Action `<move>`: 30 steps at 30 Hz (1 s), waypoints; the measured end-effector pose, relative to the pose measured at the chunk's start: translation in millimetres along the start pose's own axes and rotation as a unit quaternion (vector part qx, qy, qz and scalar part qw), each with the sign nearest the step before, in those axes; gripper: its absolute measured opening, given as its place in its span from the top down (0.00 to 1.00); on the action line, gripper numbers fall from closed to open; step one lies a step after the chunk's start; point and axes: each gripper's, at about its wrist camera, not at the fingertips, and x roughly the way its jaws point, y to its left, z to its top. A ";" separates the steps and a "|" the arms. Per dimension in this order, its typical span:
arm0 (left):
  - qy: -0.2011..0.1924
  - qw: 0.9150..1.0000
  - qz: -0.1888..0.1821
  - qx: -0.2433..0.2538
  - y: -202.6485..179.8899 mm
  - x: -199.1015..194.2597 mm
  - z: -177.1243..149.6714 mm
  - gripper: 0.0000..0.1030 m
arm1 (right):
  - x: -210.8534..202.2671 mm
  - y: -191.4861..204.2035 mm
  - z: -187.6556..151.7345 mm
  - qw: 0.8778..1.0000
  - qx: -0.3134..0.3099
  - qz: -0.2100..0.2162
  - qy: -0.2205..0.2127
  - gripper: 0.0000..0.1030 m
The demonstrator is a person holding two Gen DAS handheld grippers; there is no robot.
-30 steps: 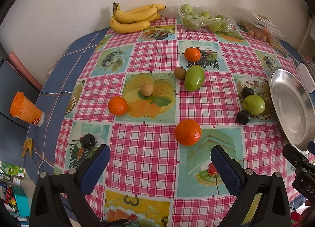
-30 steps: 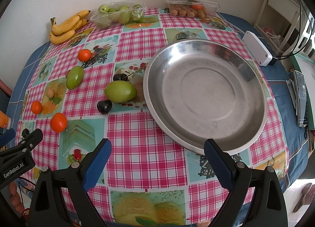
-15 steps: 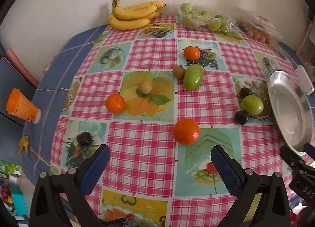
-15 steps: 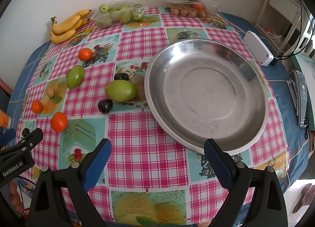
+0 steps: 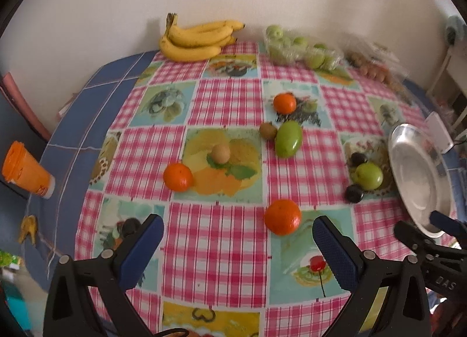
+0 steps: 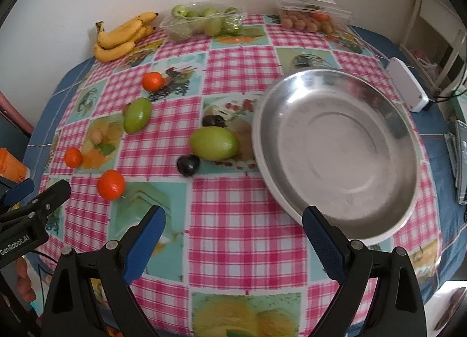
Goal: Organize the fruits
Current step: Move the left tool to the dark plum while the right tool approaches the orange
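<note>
Loose fruit lies on a checked tablecloth. In the left wrist view my left gripper (image 5: 238, 233) stands open over the near table edge, with an orange (image 5: 282, 216) just beyond its right finger. Farther off lie a second orange (image 5: 178, 177), a third orange (image 5: 284, 103), a green mango (image 5: 288, 139), a kiwi (image 5: 268, 130) and a small tan fruit (image 5: 220, 153). My right gripper (image 6: 233, 226) is open and empty near the steel bowl (image 6: 335, 144), which is empty. A green mango (image 6: 214, 144) and two dark plums (image 6: 188, 165) lie left of the bowl.
Bananas (image 5: 195, 39), a tub of green fruit (image 5: 297, 48) and a clear box of small brown fruit (image 6: 312, 12) line the wall. An orange cup (image 5: 24, 170) stands off the table's left side. A white box (image 6: 407, 88) and cables sit right of the bowl.
Both views have shifted slightly, the right one leftward, so the bowl sits farther right in it. No fruit has moved. Both grippers stay open.
</note>
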 end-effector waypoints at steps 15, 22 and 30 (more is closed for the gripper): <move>-0.052 0.998 -0.026 -0.023 70.7 -0.4 5.0 0.00 | 11.7 50.2 20.1 0.996 -0.016 0.087 -0.007 0.00; -0.035 0.998 -0.050 -0.031 104.2 6.7 -5.9 0.00 | 21.5 77.3 20.9 0.994 -0.036 0.103 0.005 0.00; 0.003 0.998 -0.015 -0.057 128.7 25.3 -18.6 0.00 | 35.4 103.4 19.3 0.991 -0.065 0.111 0.024 0.00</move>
